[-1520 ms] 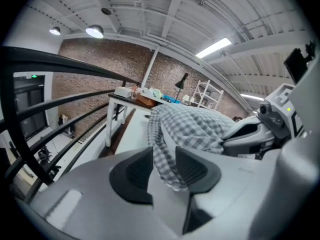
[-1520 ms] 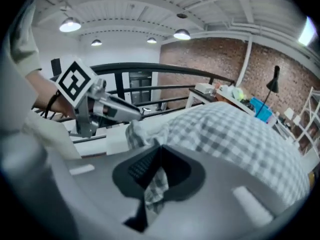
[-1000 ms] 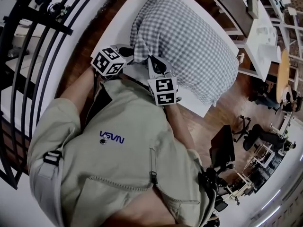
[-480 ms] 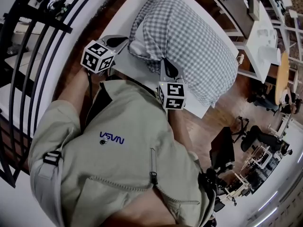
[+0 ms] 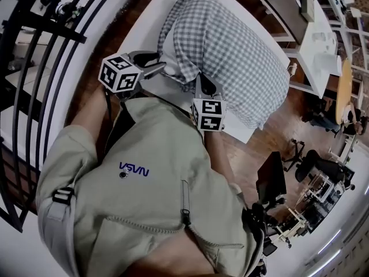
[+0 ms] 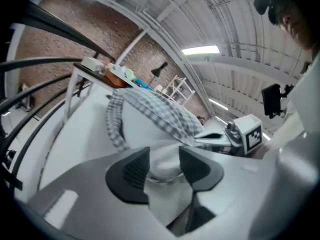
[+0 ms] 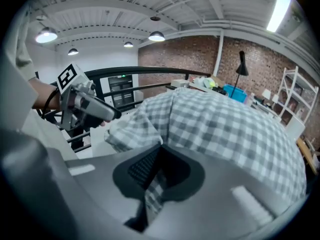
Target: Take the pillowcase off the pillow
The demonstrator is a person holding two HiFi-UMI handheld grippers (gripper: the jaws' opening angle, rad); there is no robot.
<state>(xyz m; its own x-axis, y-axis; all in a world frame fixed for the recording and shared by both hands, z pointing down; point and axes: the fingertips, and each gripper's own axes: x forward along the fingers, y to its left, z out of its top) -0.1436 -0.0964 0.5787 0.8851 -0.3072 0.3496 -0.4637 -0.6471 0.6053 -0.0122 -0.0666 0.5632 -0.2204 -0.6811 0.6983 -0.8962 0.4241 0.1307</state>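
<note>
A pillow in a grey checked pillowcase [image 5: 230,51] lies on the white table [image 5: 147,27]. Its bare white corner [image 5: 169,59] pokes out of the case's open end. My left gripper [image 5: 163,69] is at that corner. In the left gripper view its jaws [image 6: 163,160] have just been opening and stand apart, with the white pillow corner [image 6: 160,171] between the pads. My right gripper [image 5: 203,84] is shut on the case's checked hem [image 7: 159,176], beside the opening. The checked cloth [image 7: 225,134] bulges behind it.
A black railing [image 5: 34,56] curves along the left of the table. My beige jacket [image 5: 150,195] fills the lower head view. White desks and chairs [image 5: 323,45] stand on the wooden floor to the right.
The left gripper swung out to the left, then turned back in to the pillow's white corner, and its jaws opened. The right gripper shifted right with the hem, and more white pillow shows.
</note>
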